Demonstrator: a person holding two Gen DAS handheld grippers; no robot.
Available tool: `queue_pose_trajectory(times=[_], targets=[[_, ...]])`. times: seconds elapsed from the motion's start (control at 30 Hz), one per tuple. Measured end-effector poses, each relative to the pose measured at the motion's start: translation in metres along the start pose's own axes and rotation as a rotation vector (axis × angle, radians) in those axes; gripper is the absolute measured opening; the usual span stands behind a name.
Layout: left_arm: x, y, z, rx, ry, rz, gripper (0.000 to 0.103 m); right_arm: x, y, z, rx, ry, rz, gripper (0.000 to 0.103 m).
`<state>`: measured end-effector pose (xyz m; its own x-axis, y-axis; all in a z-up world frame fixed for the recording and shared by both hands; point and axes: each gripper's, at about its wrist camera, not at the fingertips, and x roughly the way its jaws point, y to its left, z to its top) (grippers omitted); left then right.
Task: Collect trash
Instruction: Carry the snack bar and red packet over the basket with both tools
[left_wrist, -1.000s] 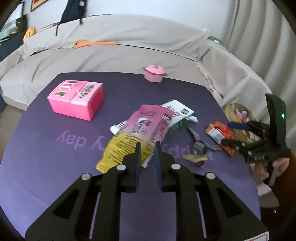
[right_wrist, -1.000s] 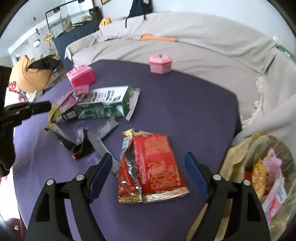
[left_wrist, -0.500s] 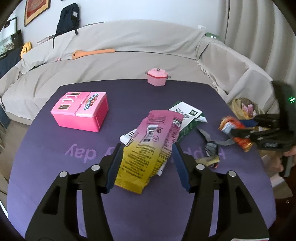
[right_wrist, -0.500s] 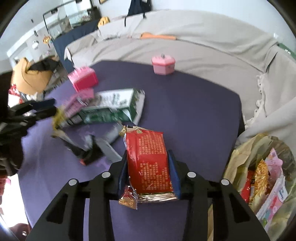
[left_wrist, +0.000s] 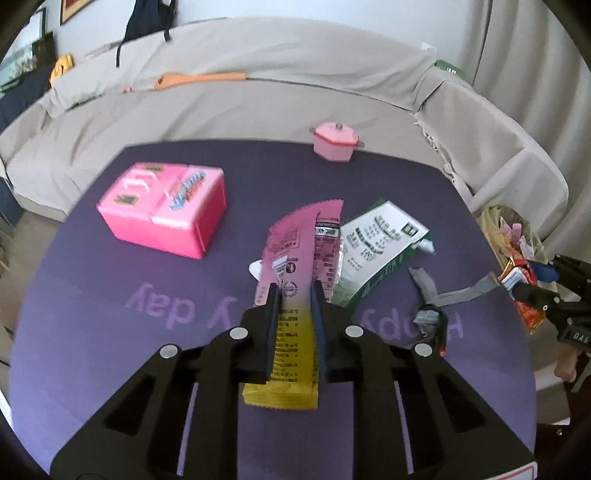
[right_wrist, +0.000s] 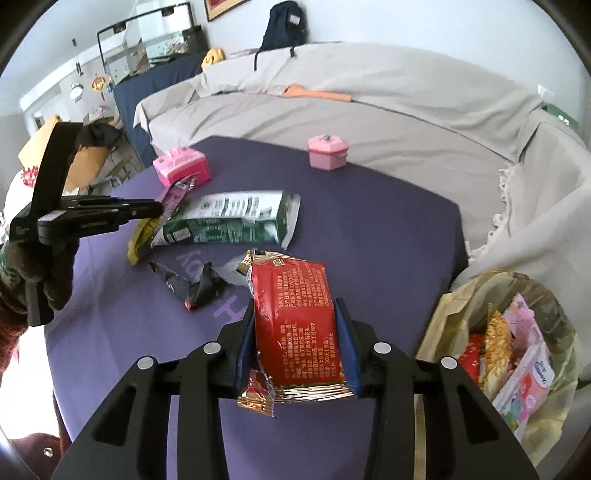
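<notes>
My left gripper is shut on a pink and yellow snack wrapper, folded lengthwise between its fingers; it also shows from the side in the right wrist view. My right gripper is shut on a red snack bag, held above the purple table, left of a lined trash basket full of wrappers. A flattened green and white carton and a torn dark wrapper lie on the table.
A pink toy box stands at the table's left and a pink toy pot at its far edge. A sofa under a beige cover curves round the table's far and right sides.
My left gripper opened around the pink and yellow wrapper, then shut on it. My right gripper shut on the red bag and lifted it off the table toward the basket side.
</notes>
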<state>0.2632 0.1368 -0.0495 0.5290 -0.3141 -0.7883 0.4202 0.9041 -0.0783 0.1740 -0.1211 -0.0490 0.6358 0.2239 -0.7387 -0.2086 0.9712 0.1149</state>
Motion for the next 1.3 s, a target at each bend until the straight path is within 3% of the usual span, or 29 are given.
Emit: queue_pose_trajectory(times=[0.27,0.43,0.7,1.03,1.3], targets=[[-0.062,-0.017,0.028,-0.02,-0.14,0.033,0.014,-0.041,-0.011,0.01,0.016,-0.089,-0.02,0.038],[-0.103,-0.053,0.043,0.013,-0.252,0.032,0.014,-0.07,-0.022,0.015,0.022,-0.149,-0.057,0.038],[-0.136,-0.131,0.067,0.054,-0.339,-0.067,0.014,-0.124,-0.05,0.012,0.048,-0.247,-0.139,0.038],[-0.125,-0.238,0.081,0.165,-0.319,-0.208,0.014,-0.178,-0.124,-0.015,0.186,-0.308,-0.253,0.038],[-0.088,-0.288,0.085,0.184,-0.258,-0.286,0.014,-0.177,-0.176,-0.041,0.301,-0.295,-0.281,0.038]])
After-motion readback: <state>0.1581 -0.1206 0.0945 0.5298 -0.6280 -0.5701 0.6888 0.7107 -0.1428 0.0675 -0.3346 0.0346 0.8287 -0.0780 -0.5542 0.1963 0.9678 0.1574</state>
